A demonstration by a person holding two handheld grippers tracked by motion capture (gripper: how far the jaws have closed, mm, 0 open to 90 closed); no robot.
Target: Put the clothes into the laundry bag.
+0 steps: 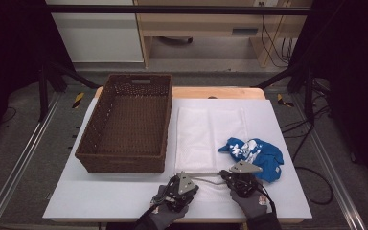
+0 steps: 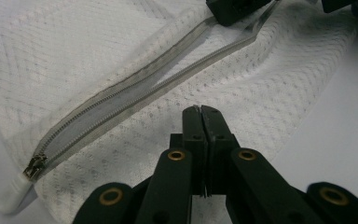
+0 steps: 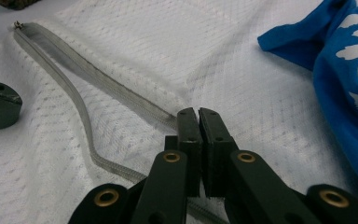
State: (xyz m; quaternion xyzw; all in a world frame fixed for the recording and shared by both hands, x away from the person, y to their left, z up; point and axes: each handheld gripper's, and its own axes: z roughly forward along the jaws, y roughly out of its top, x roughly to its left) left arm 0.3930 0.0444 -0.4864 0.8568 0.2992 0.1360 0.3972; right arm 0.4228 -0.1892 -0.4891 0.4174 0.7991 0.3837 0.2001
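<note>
At the surface's [image 1: 124, 191] left half stands one empty brown wicker basket [image 1: 127, 122], and one crumpled blue cloth [image 1: 256, 155] lies near the right edge. One white mesh laundry bag [image 1: 206, 132], its grey zipper [image 2: 135, 91] gaping, lies between them, reaching the near edge. There the left gripper [image 2: 200, 112] is closed on the bag's fabric and the right gripper [image 3: 198, 114] on its zipper edge.

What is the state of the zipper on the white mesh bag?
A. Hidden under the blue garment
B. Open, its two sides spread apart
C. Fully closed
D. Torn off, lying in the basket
B: in the left gripper view the zipper of the white mesh bag gapes, its two toothed sides apart.
</note>
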